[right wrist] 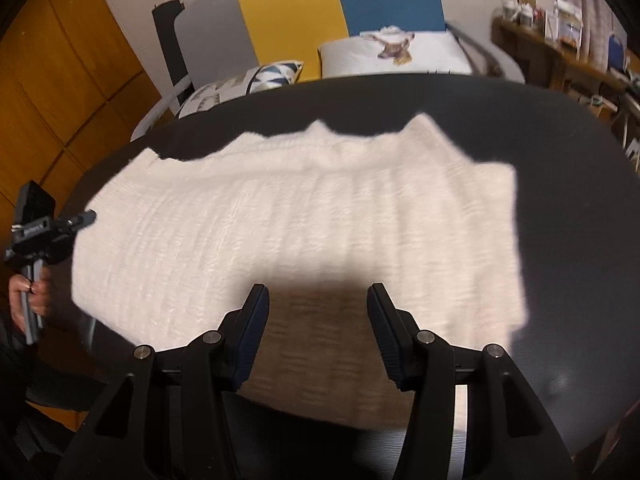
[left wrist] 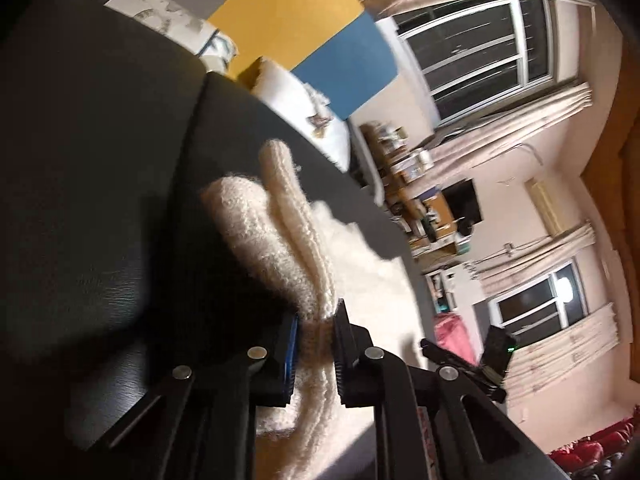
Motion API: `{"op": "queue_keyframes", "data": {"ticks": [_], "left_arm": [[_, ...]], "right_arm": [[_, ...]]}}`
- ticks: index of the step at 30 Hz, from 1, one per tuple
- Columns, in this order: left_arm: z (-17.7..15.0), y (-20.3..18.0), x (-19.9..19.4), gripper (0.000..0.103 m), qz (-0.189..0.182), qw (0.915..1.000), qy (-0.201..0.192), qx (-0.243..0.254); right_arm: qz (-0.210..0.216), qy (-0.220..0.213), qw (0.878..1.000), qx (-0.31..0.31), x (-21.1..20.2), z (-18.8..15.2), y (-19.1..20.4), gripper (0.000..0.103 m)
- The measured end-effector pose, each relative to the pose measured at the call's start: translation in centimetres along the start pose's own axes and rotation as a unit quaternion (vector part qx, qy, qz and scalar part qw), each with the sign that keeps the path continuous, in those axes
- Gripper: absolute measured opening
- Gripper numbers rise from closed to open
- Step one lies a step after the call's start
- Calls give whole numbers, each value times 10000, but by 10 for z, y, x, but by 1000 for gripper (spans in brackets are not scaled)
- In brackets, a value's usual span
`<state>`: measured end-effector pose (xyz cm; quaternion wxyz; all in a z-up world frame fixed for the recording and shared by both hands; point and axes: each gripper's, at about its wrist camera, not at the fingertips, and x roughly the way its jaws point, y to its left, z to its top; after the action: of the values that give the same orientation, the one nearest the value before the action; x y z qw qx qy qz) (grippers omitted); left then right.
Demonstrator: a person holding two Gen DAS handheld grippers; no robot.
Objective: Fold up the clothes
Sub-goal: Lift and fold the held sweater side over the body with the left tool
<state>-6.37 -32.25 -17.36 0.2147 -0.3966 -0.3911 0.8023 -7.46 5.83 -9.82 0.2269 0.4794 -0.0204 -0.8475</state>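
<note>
A cream knitted sweater (right wrist: 300, 216) lies spread flat on a dark round table (right wrist: 580, 200). In the left wrist view my left gripper (left wrist: 316, 320) is shut on a bunched fold of the sweater (left wrist: 276, 240), lifting it off the table (left wrist: 100, 160). My right gripper (right wrist: 318, 300) is open and empty, hovering over the sweater's near edge. The left gripper also shows at the left edge of the right wrist view (right wrist: 36, 232), held by a hand. The right gripper shows in the left wrist view (left wrist: 472, 360).
Behind the table stand a bench with patterned pillows (right wrist: 396, 54) and a grey, yellow and blue panel (right wrist: 292, 12). A cluttered wooden shelf (right wrist: 560, 40) is at the far right. Wooden cabinets (right wrist: 60, 80) are at the left. Windows with curtains (left wrist: 480, 48) show in the left wrist view.
</note>
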Motion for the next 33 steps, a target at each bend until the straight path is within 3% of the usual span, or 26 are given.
{"op": "queue_keyframes", "data": {"ticks": [5,10,13,19,23,33], "left_arm": [[0,-19,1,14,-364,9991,-181,-129],[5,-36,7,14,-855,9946,-417,-413],[4,-46,1,14,-1242,9892,-559,-543],[5,-101,30,14,-1676,9833,-495,-499],[5,-131,65,13,-1715,9829,-345,-575],[-4,-185,173,13,-1325,9892,244,-581]], "right_arm": [[48,96,9995,-305,0,3,-9,54],[-125,665,9974,-254,33,4,-27,54],[-29,686,9975,-168,36,4,-30,55],[45,670,9977,-116,39,2,-32,56],[214,584,9981,13,39,2,-38,56],[654,467,9967,115,43,-1,-42,56]]}}
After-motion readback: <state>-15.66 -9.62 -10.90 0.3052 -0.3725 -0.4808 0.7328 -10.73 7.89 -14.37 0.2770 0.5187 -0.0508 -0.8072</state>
